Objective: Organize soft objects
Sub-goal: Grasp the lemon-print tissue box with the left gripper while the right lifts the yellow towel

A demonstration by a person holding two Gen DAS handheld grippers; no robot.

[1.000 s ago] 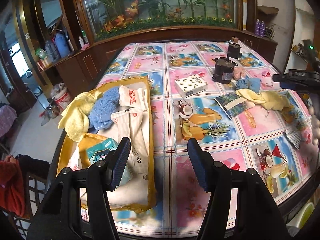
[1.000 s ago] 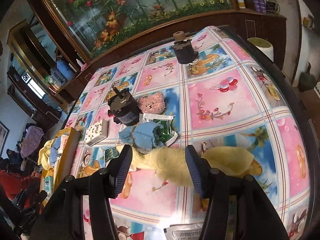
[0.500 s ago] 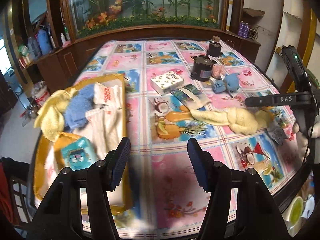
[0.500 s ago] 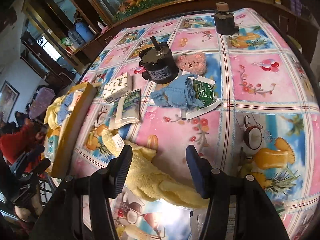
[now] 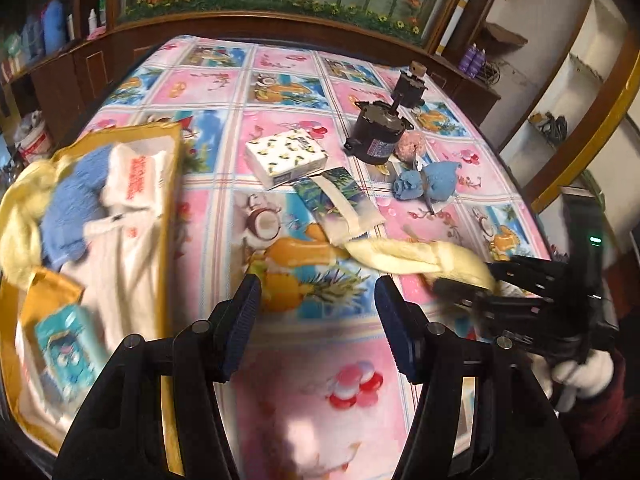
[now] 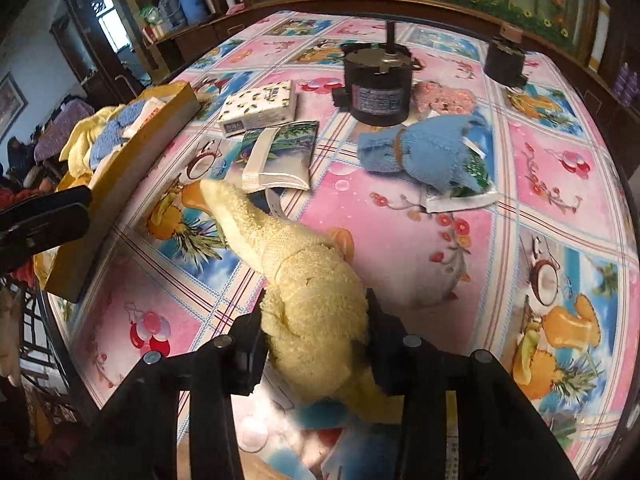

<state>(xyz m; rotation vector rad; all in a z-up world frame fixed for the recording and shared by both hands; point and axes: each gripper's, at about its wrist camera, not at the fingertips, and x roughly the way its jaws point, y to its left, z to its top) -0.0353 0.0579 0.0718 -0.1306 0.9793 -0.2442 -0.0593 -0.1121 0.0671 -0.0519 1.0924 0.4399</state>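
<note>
Tissue pack (image 6: 259, 109) left of motor (image 6: 378, 88) (towel (image 6: 308, 280) nearer).

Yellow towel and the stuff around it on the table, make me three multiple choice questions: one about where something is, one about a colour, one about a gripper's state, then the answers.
1. Where does the white tissue pack with the leaf print lie?
A. inside the yellow box
B. on the tablecloth, between the yellow box and the black motor
C. on top of the blue cloth

2. What colour is the small plush toy beside the black motor?
A. pink
B. green
C. black

3. How does the right gripper stand?
A. wide open over bare tablecloth
B. closed on the yellow towel
C. holding the blue cloth

Answers:
1 B, it rests flat on the tablecloth, right of the yellow box.
2 A, its fur is pale pink.
3 B, its jaws have just been closing, and both pads press into the yellow towel.
</note>
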